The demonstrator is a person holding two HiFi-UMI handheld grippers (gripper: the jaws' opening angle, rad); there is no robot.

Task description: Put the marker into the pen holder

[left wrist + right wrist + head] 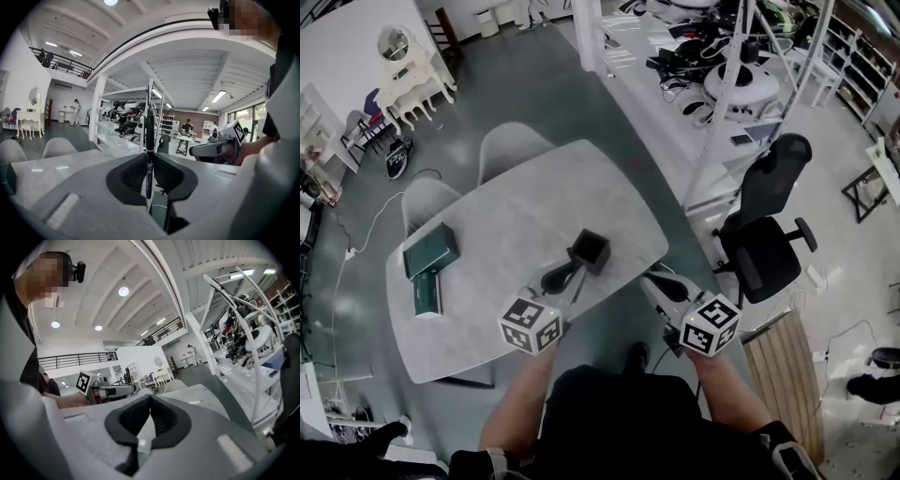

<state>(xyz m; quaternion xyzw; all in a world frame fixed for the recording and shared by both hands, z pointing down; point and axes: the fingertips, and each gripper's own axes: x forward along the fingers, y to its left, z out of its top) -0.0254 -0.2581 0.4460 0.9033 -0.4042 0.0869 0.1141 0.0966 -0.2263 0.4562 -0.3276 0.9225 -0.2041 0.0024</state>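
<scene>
Pinched between the left gripper's jaws is a black marker, standing upright and rising well above them. Pressed together with nothing between them are the jaws of the right gripper. From the head view, the left gripper sits over the grey table, just on the near side of the black square pen holder. The right gripper is off the table's near right edge. Two green boxes lie at the table's left end, and a black office chair stands to the right.
</scene>
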